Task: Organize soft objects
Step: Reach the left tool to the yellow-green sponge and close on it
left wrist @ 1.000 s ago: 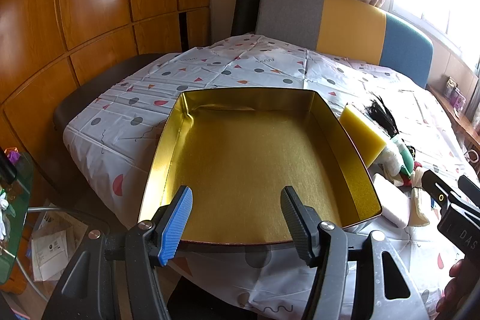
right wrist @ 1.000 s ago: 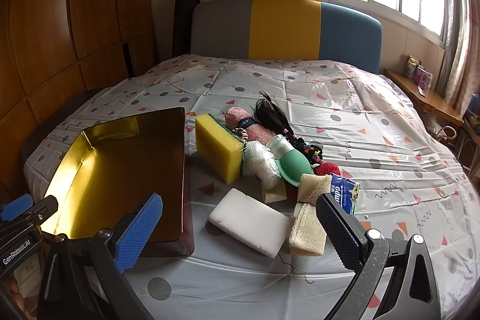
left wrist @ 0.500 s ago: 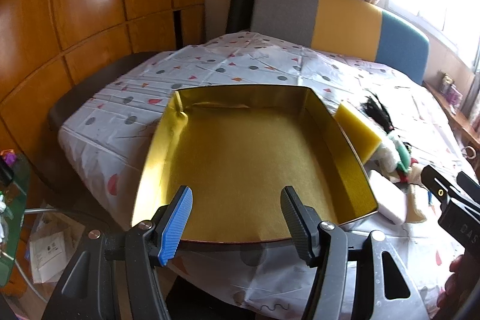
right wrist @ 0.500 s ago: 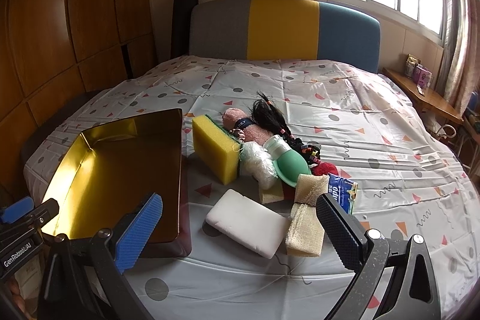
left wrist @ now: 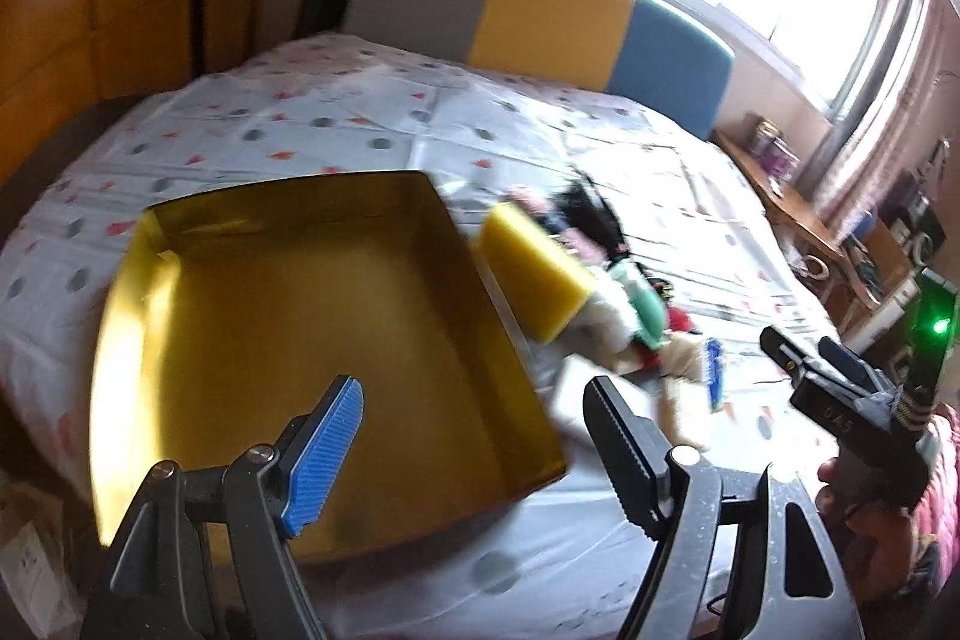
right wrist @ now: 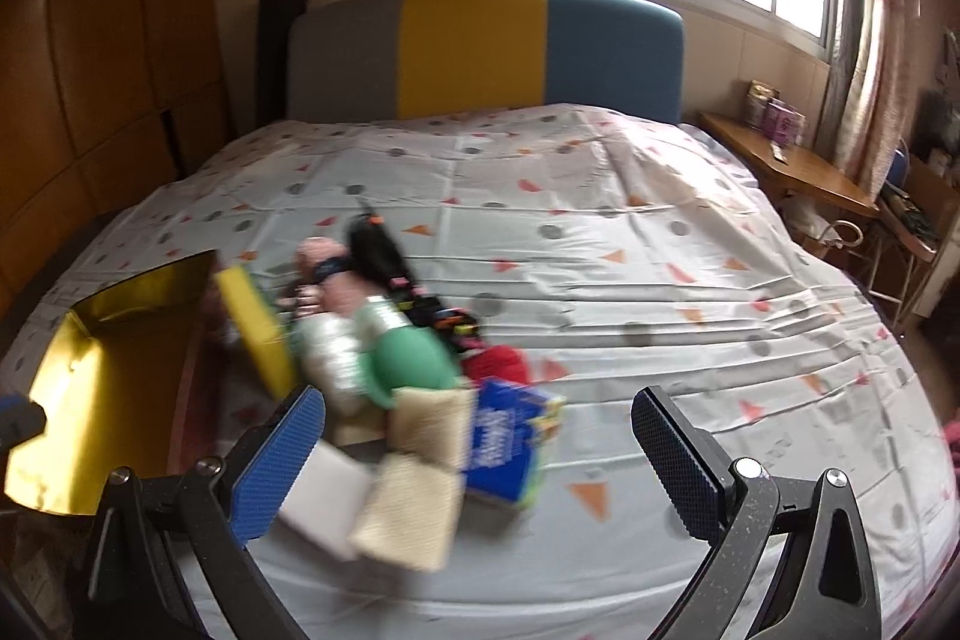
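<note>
An empty gold tray [left wrist: 300,328] lies on the bed's left side. Right of it a pile of soft things: a yellow sponge [right wrist: 255,328], a white foam block [right wrist: 324,502], a beige cloth [right wrist: 414,496], a blue packet [right wrist: 510,442], a green piece [right wrist: 414,364], a red piece [right wrist: 498,361] and a black-haired doll [right wrist: 378,250]. My left gripper [left wrist: 474,400] hovers over the tray's near right corner, its jaws opening with nothing between them. My right gripper [right wrist: 480,406] stands open just before the pile, with the beige cloth and blue packet beyond its fingertips.
A patterned sheet [right wrist: 630,250] covers the bed, bare to the right of the pile. A grey, yellow and blue headboard [right wrist: 474,46] stands at the back. Wooden panels [right wrist: 108,58] line the left wall. A wooden side table [right wrist: 798,166] sits right of the bed.
Both views have swung to the right and blurred. The left jaws stand wider apart. The pile now sits closer to the right gripper's fingertips and the tray has slid toward the left.
</note>
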The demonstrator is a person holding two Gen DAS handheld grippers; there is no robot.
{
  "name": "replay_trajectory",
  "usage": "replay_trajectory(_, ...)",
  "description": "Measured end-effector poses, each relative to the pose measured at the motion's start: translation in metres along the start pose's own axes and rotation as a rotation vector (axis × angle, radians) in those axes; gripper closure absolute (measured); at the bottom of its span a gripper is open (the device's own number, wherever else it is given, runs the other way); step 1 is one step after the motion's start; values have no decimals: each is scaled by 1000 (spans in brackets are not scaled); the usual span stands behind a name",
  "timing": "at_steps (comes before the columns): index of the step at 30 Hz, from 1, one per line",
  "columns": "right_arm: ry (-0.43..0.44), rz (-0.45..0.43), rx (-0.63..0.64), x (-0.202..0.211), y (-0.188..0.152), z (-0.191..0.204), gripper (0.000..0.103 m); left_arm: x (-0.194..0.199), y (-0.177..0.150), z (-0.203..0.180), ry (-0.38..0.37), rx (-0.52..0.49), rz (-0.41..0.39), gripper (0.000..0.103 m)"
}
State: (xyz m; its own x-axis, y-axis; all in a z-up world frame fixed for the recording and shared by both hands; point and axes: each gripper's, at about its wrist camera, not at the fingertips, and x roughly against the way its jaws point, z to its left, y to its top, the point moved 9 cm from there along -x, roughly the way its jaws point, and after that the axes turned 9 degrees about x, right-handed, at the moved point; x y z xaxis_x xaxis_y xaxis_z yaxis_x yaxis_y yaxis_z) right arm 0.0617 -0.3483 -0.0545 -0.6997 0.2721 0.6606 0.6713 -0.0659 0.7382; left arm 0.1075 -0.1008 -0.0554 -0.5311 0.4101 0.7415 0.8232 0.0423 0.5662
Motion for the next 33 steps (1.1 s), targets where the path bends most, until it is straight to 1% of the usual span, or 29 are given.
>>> replay_trajectory(4,-33,8,25,-15,0,-31,0,-26,18,-30,-42,3,55,27)
replay_trajectory(7,-35,-2,40,-26,-2,-43,0,-53,30,-50,-35,-7,103,27)
replay_trajectory(9,-26,-5,33,-31,-7,-48,0,-74,39,-62,-43,17,143,27)
replay_trajectory(12,7,34,-9,-40,-14,-51,0,-100,50,-68,-21,56,179,27)
replay_trajectory(15,18,27,-17,-42,-13,-53,0,-126,57,-65,41,91,213,27)
replay_trajectory(18,26,14,-27,-39,-12,-54,0,-145,57,-54,102,134,248,27)
replay_trajectory(23,46,0,-25,-38,-8,-49,0,-164,56,-48,136,152,262,27)
replay_trajectory(24,46,-1,-18,-38,-8,-48,0,-167,57,-47,150,148,257,28)
replay_trajectory(25,45,-3,-12,-38,-7,-46,0,-169,56,-46,154,146,254,40)
replay_trajectory(26,45,-4,-9,-37,-7,-45,0,-173,57,-46,163,143,254,50)
replay_trajectory(27,45,-6,-4,-37,-7,-45,0,-175,57,-44,173,140,249,51)
replay_trajectory(28,43,-8,2,-36,-6,-44,0,-175,57,-45,170,136,238,55)
replay_trajectory(29,40,-10,7,-36,-6,-43,0,-175,57,-46,172,115,229,57)
replay_trajectory(33,44,-17,19,-36,-4,-40,0,-174,60,-48,157,84,207,60)
